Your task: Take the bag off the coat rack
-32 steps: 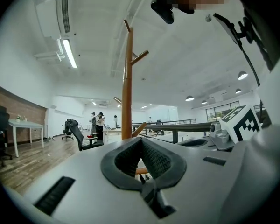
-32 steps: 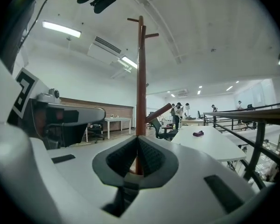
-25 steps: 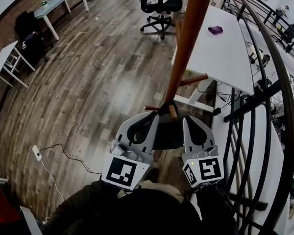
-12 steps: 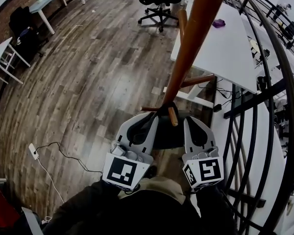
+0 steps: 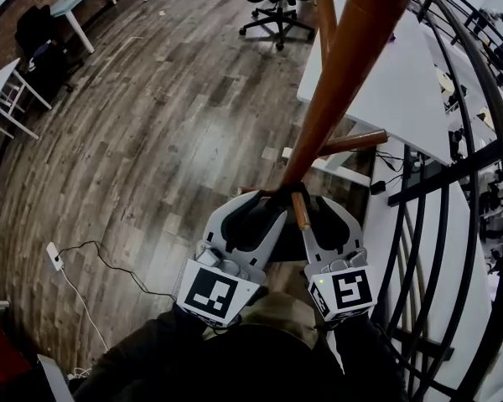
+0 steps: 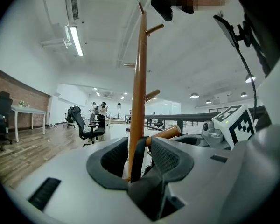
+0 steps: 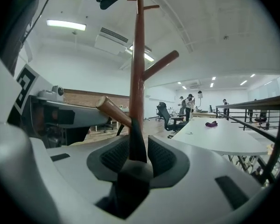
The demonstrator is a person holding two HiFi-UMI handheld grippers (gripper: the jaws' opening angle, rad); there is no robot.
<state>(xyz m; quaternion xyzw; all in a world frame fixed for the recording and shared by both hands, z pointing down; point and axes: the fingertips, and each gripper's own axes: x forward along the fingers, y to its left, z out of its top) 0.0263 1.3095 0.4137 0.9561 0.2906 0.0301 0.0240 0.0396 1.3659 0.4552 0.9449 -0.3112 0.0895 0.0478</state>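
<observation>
The strap (image 5: 278, 195) is still hung on the rack (image 5: 339, 74) peg (image 5: 299, 211); removal is left. Left gripper (image 6: 141, 160) and right gripper (image 7: 138, 157) have just been opened, with the strap left loose between each pair of jaws.

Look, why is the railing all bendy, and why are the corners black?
Head view: the very wide lens bends the railing into curves. Left gripper view: the round lens leaves the corners black, and the ceiling lamp glares bright white. Right gripper view: black corners again, and the dark strap up close looks a bit soft.
</observation>
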